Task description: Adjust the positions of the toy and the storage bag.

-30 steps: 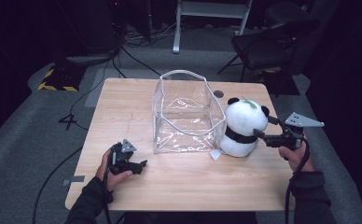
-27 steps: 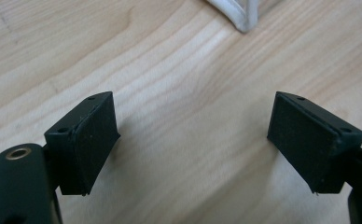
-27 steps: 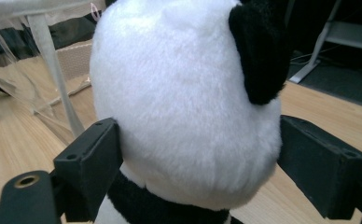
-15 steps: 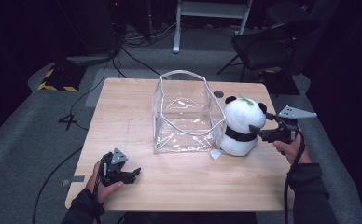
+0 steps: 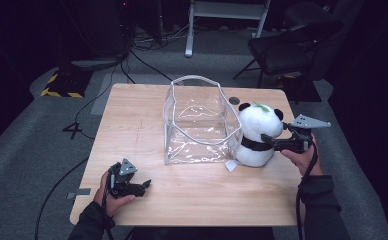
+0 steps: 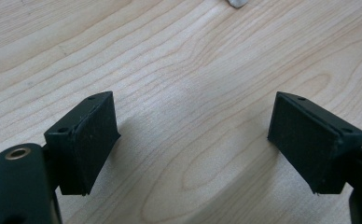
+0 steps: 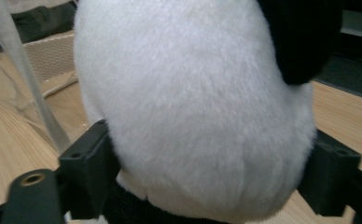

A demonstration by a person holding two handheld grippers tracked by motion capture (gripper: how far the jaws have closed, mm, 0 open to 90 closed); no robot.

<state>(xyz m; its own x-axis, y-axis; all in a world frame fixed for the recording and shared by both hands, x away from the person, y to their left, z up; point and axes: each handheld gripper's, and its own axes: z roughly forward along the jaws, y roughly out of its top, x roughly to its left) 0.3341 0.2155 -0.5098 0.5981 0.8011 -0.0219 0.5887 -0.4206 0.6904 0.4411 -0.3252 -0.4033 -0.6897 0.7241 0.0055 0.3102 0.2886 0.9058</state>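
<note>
**Right gripper closes on a plush panda beside a clear bag**

A wooden table (image 5: 192, 200) carries a clear plastic bag (image 5: 198, 122), standing upright with its mouth open, likely ready to receive the toy. A plush panda (image 5: 254, 132) sits upright just right of it, touching the bag's side. The right gripper (image 5: 268, 142) reaches in level at the panda's neck; its jaws have just been closing and press the white fur on both sides. The left gripper (image 5: 144, 185) rests near the table's front edge, jaws spread wide and empty, apparently waiting.

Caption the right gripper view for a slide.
Right gripper jaws closing around a plush panda's white head, clear bag at left.
</note>
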